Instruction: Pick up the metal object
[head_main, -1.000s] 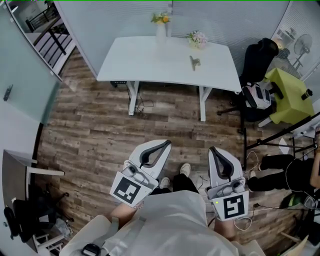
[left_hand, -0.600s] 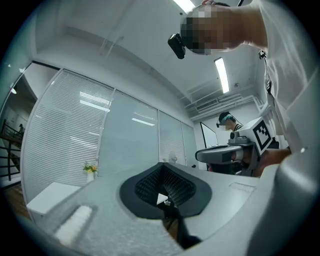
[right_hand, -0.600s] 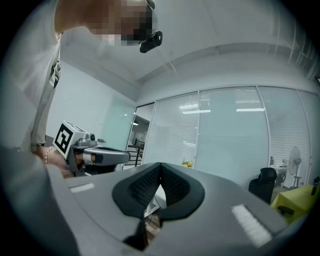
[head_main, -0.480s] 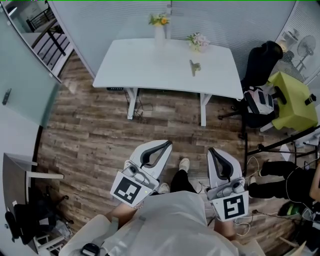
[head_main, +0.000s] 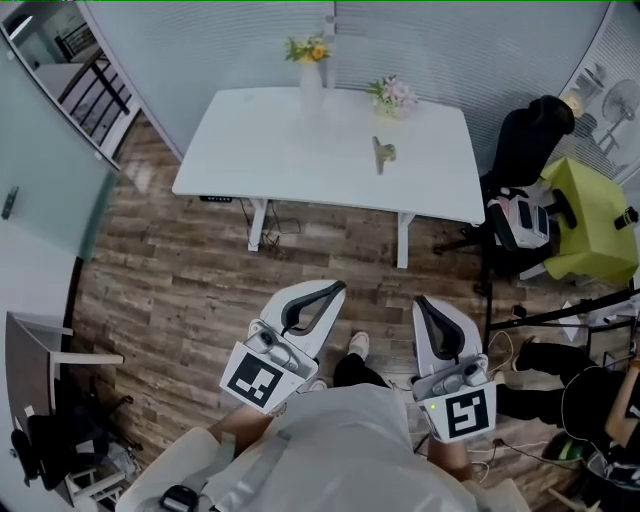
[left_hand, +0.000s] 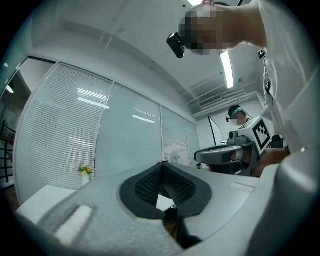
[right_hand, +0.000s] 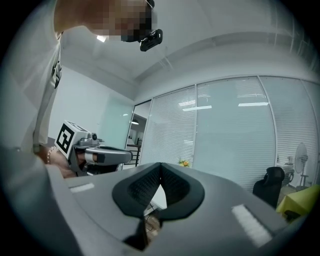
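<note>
Wooden floor (head_main: 180, 270) lies between you and the white table (head_main: 300, 150), which is well apart from you. Your left gripper (head_main: 333, 290) and right gripper (head_main: 424, 302) are both pressed together, holding nothing, close to your body. The metal object (head_main: 382, 153) lies on the table's right half, near the pink flowers (head_main: 393, 95). Walk up close first, then spread one gripper wide before you reach down.
</note>
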